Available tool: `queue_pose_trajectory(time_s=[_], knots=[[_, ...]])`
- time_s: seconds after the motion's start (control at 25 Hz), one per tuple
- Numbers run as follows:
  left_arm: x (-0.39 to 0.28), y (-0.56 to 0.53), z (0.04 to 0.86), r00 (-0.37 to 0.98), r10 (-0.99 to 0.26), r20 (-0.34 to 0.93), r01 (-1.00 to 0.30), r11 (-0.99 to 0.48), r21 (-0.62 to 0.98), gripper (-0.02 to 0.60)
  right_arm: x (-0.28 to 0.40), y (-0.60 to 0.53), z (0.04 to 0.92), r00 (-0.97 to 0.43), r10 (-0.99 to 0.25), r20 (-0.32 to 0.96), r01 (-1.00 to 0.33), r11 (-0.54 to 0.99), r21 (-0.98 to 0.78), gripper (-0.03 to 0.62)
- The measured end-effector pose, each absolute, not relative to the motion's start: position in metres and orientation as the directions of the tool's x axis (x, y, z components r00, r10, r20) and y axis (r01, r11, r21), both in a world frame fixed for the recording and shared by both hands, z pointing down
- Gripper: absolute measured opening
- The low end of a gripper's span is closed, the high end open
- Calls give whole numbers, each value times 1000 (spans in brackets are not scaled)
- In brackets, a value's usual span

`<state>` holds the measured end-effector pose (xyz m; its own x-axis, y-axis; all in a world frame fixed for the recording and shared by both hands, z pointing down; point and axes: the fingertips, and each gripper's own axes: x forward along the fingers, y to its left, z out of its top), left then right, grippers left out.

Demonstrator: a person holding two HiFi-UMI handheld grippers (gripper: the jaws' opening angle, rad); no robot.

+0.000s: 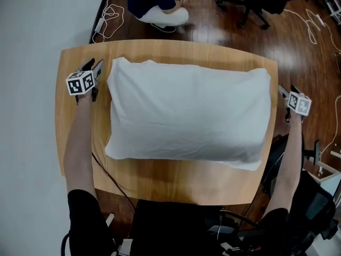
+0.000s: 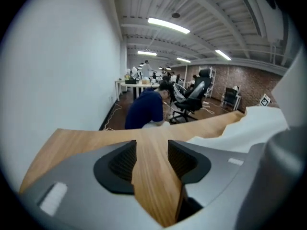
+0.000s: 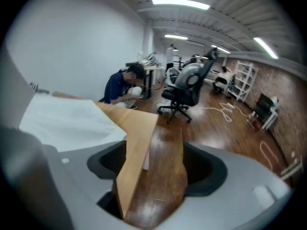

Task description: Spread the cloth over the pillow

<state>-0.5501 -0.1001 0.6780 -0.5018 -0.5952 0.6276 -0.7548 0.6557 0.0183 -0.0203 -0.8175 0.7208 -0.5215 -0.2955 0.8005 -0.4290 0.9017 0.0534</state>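
The white cloth (image 1: 186,116) lay spread over the pillow in the middle of the wooden surface (image 1: 176,181), covering it from above. The left claw (image 1: 95,65) hovered just beside the cloth's left end, its 2 jaws spread with only bare wood between them in the left gripper view (image 2: 151,159). The right claw (image 1: 286,91) hung at the surface's right edge, jaws wide apart and pinching nothing (image 3: 156,164). A person (image 1: 157,4) crouched on the floor beyond.
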Motion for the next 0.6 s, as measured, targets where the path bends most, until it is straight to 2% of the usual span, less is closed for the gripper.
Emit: queue_pose_trajectory(time_s=[0.08, 0.16, 0.2, 0.28, 0.32, 0.36, 0.4, 0.48, 0.6], knots=[[-551, -86, 644, -522, -643, 561, -738, 670, 80, 190, 28, -845, 688, -573, -363, 735, -572, 819, -41, 373], [-520, -80, 610, -431, -748, 505, -781, 589, 206, 190, 69, -839, 653, -655, -378, 655, -614, 771, -169, 371], [-491, -80, 596, -325, -811, 486, -823, 496, 277, 190, 83, -818, 639, -711, -344, 614, -585, 774, -244, 368], [-406, -74, 588, -26, -872, 489, -895, 238, 377, 190, 111, -751, 622, -798, -215, 563, -460, 821, -338, 310], [-358, -63, 594, 117, -845, 522, -914, 114, 389, 190, 129, -710, 621, -814, -135, 565, -385, 855, -349, 279], [-314, -44, 604, 220, -784, 580, -925, 20, 379, 190, 148, -668, 623, -809, -53, 585, -305, 889, -342, 274], [-277, -18, 619, 271, -709, 651, -935, -33, 354, 190, 168, -627, 628, -786, 26, 618, -224, 919, -324, 275], [-218, 34, 657, 267, -581, 769, -956, -55, 290, 194, 202, -559, 644, -693, 144, 707, -69, 962, -263, 273], [-175, 59, 710, 164, -488, 857, -986, -48, 162, 257, 227, -502, 664, -523, 183, 833, 106, 983, -150, 275]])
